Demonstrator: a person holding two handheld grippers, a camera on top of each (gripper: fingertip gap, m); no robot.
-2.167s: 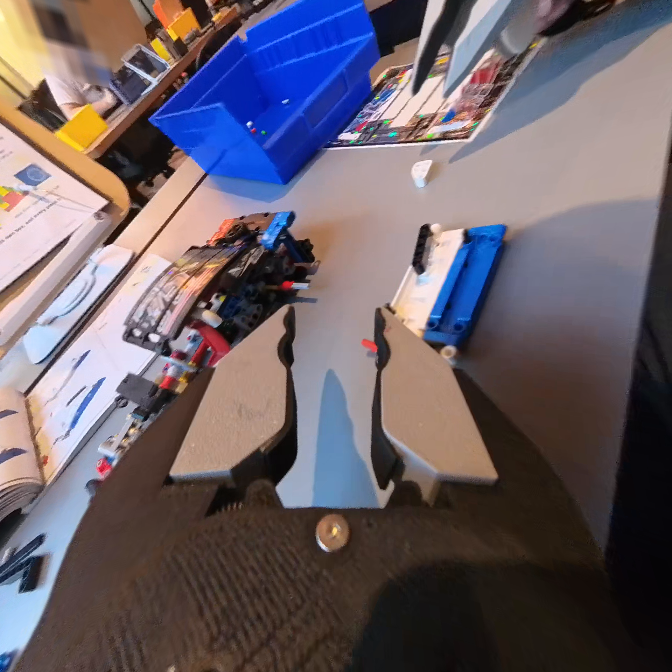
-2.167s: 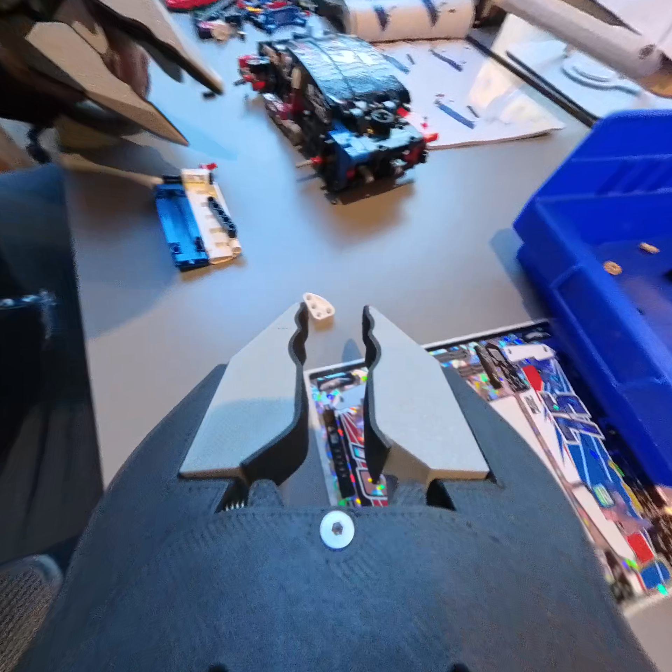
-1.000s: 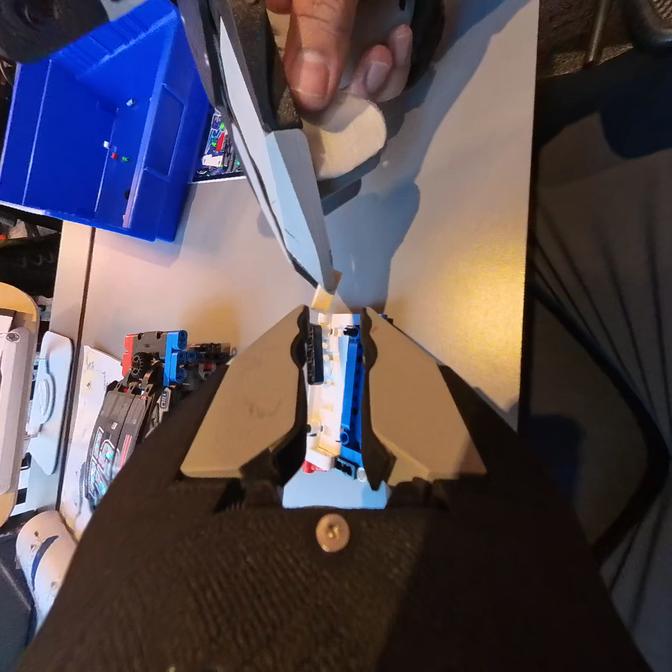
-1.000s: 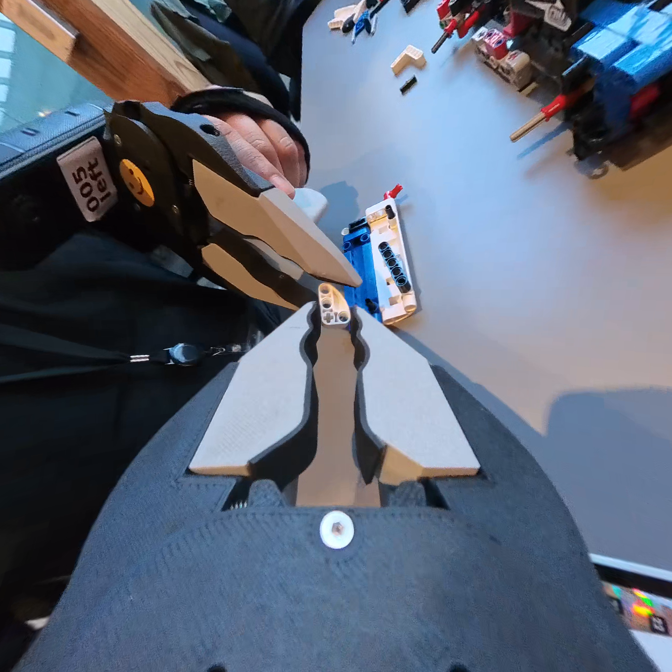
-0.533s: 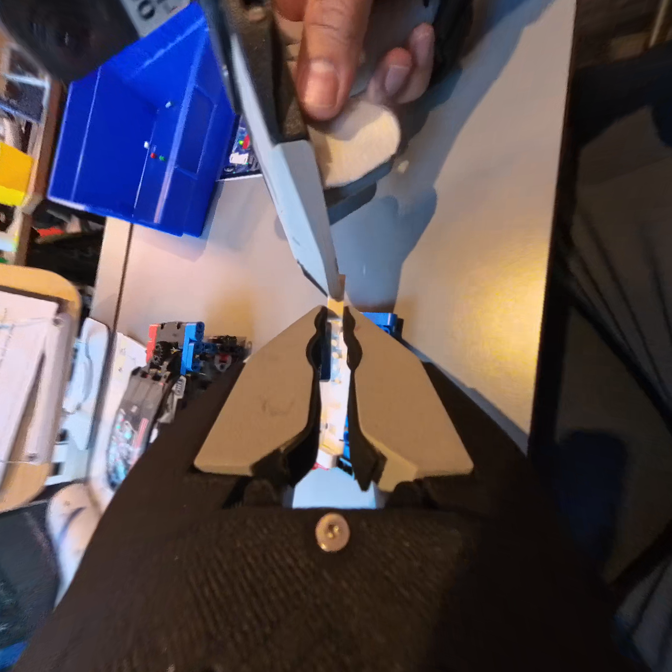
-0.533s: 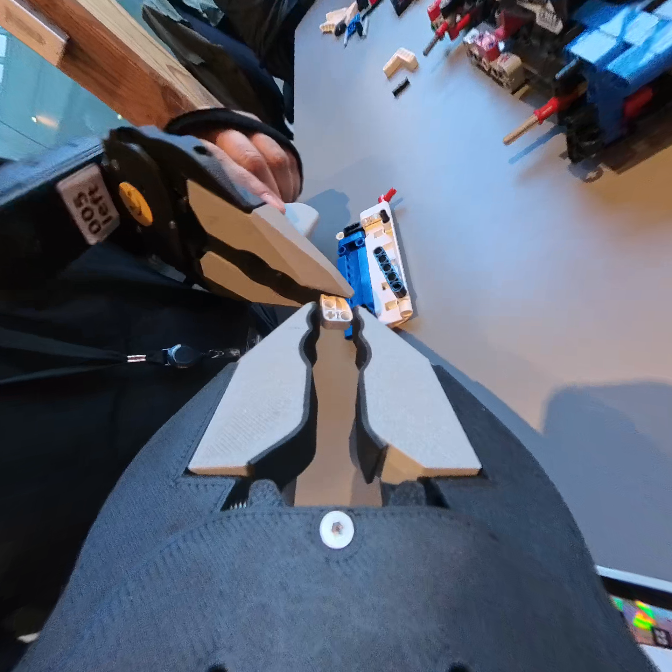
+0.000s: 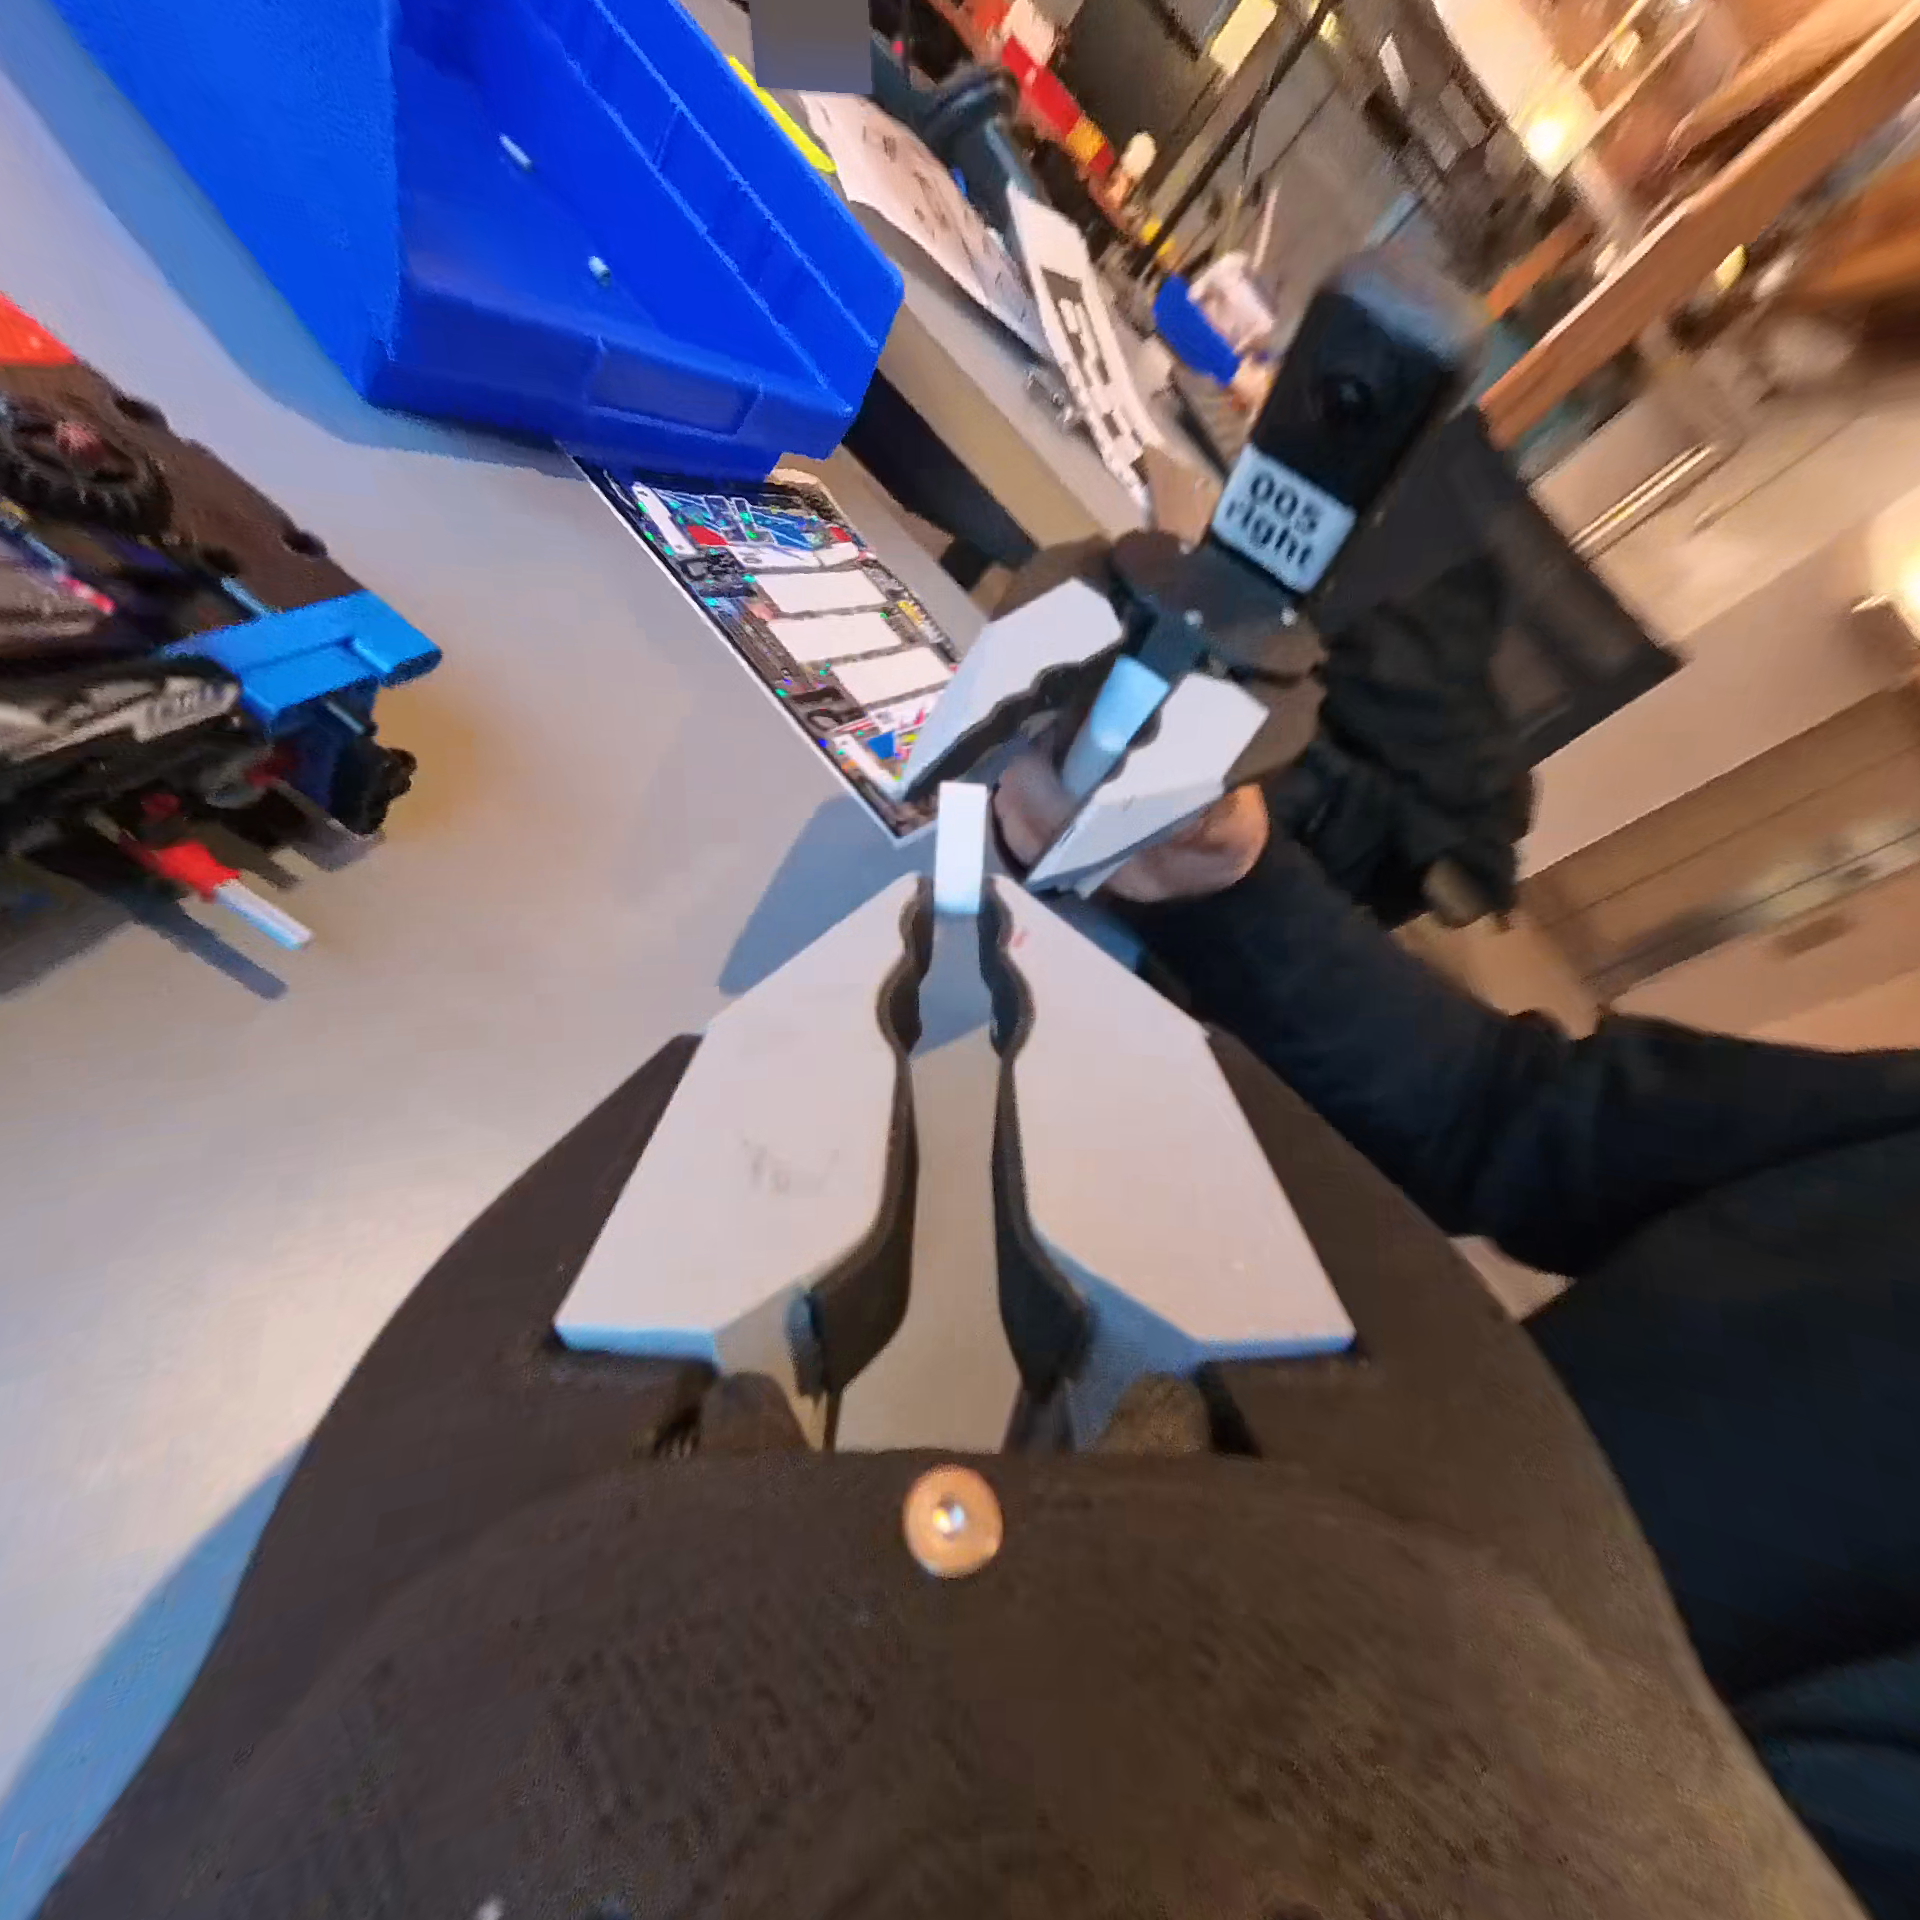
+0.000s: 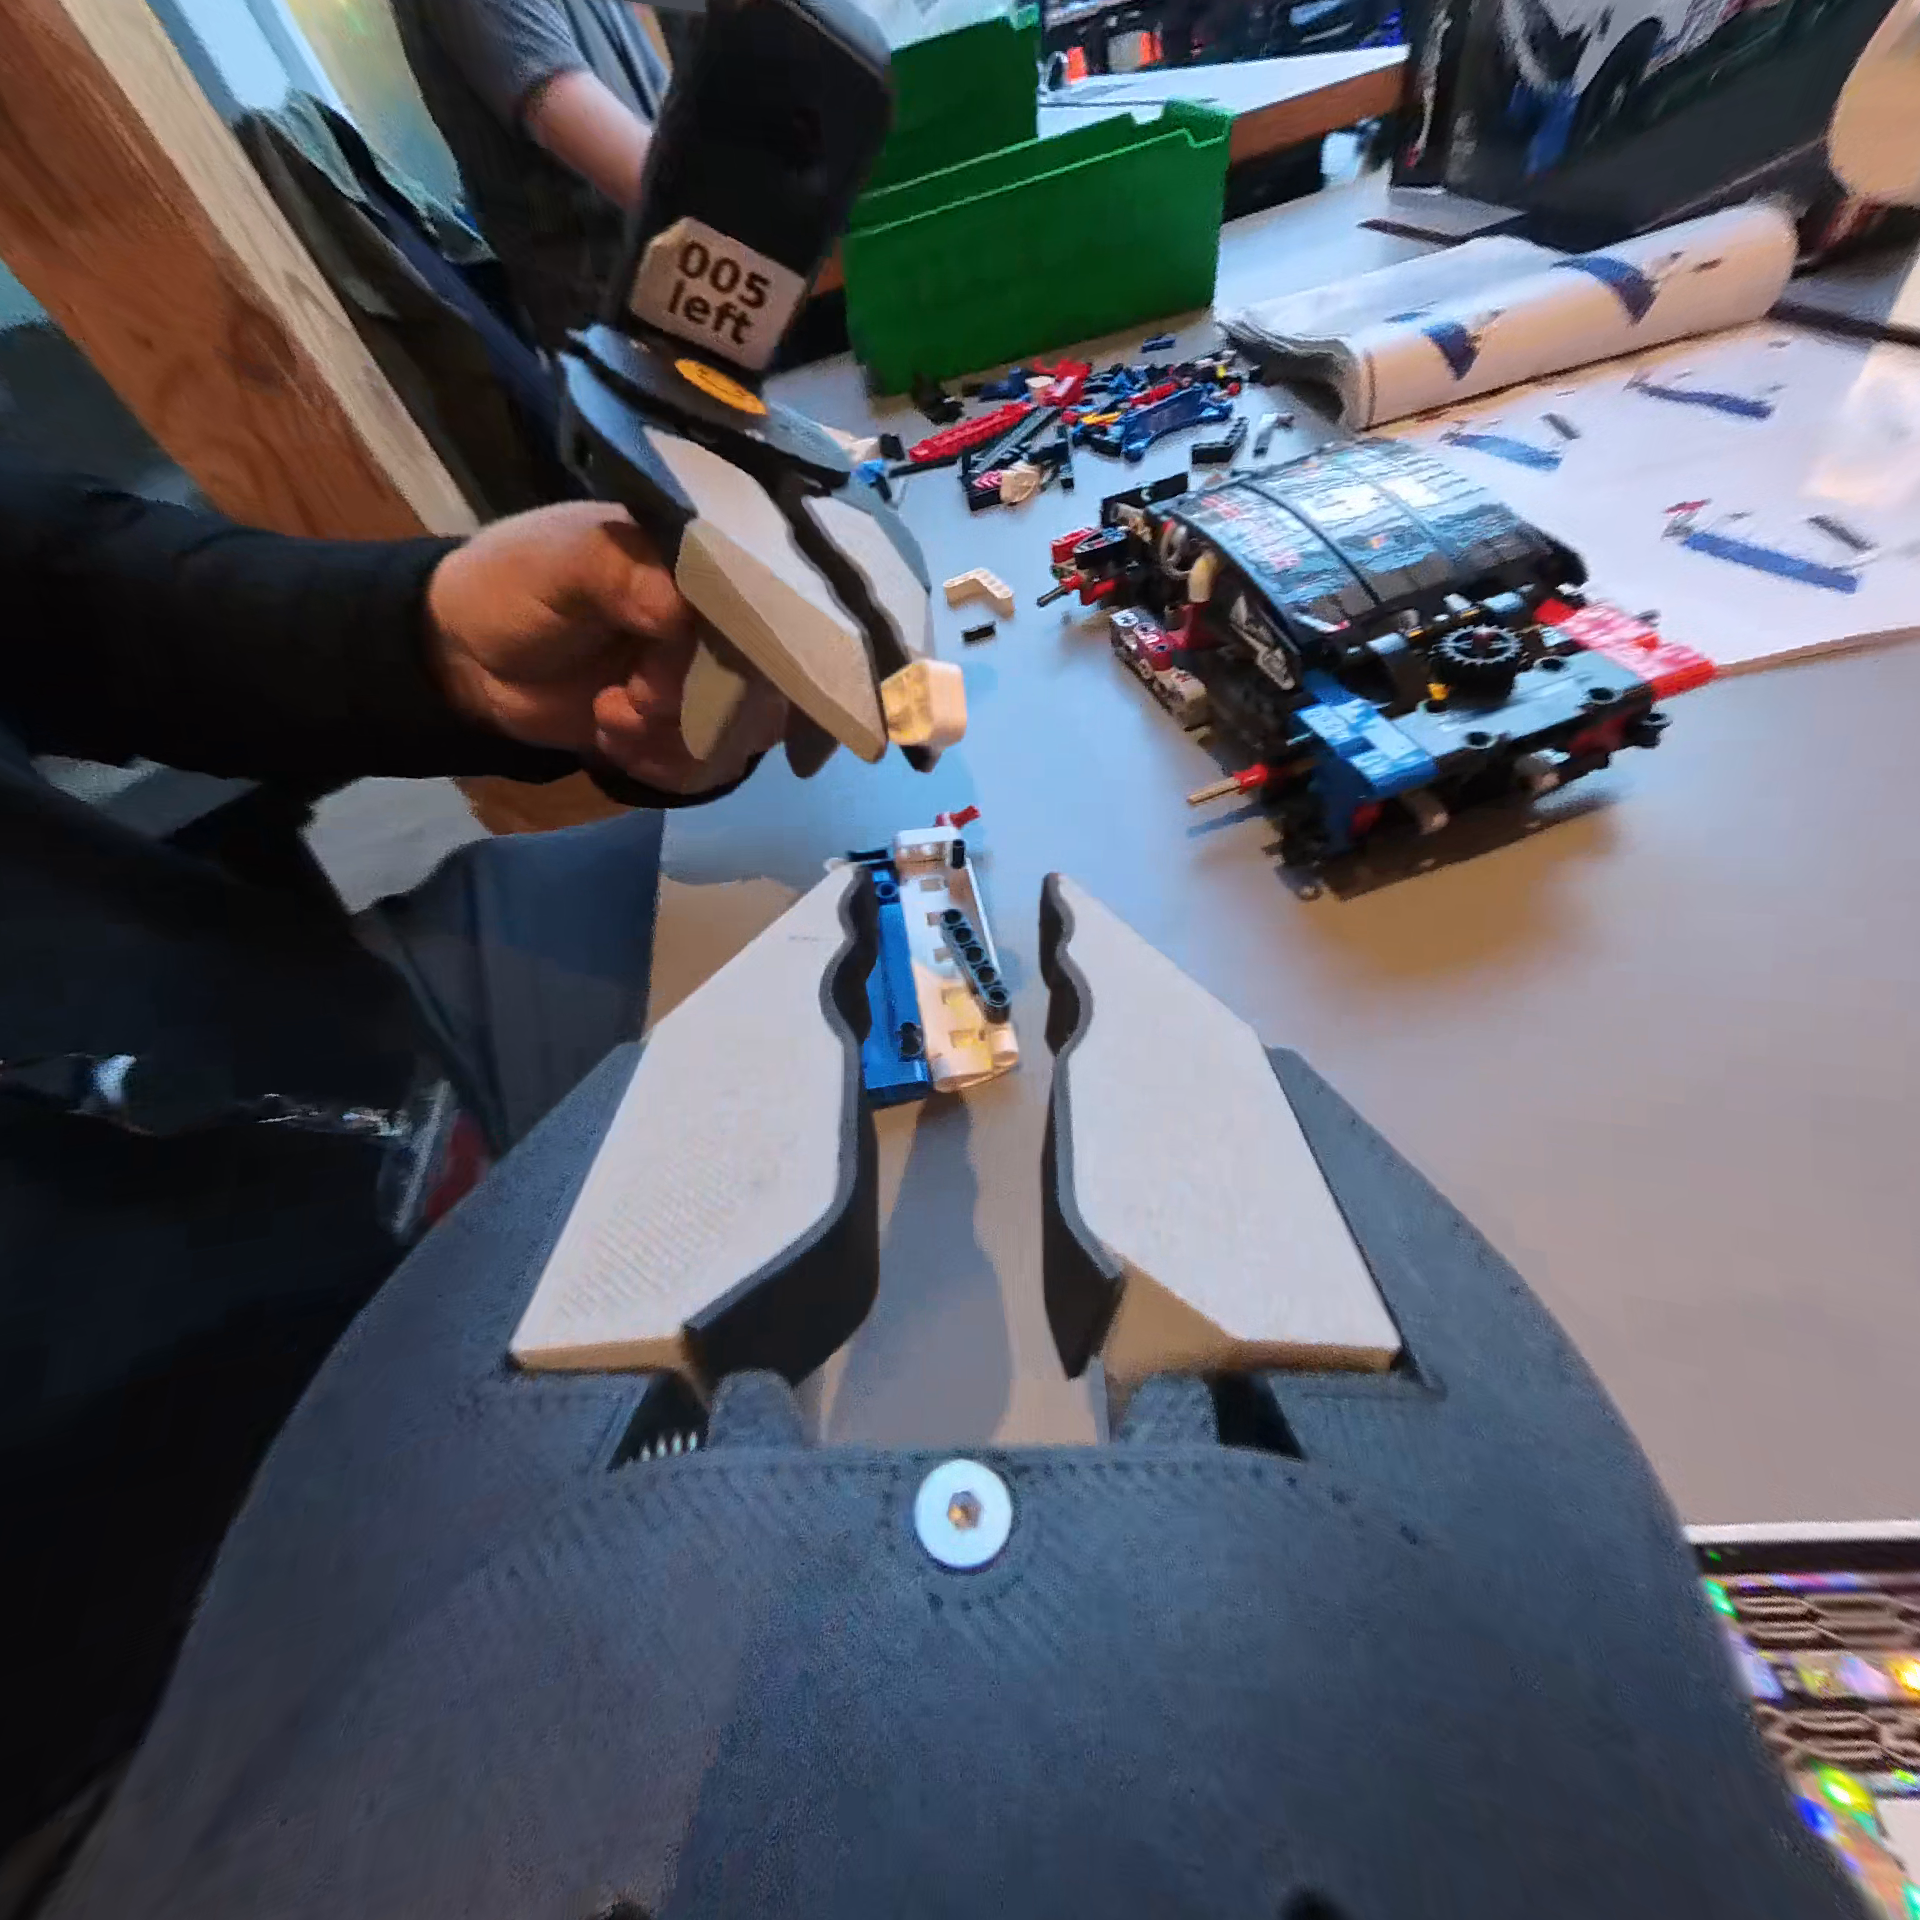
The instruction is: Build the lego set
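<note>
Looks like a part hand-off just wrapped up. The left gripper (image 8: 920, 717) has its jaws pinched on a small white lego piece (image 8: 925, 701), held up off the grey table (image 8: 1558, 1091). The right gripper (image 8: 951, 904) is parted and empty, hovering over the blue-and-white subassembly (image 8: 940, 987) lying flat near the table's near edge. Next move, I'd guess – line up the holes and press the glossy, hard plastic piece in. The half-built car (image 8: 1371, 644) sits far right.

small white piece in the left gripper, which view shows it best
The right wrist view: the small white piece shows side-on with its holes, pinched at the left gripper tips. The left wrist view shows it only edge-on, a plain strip.
</note>
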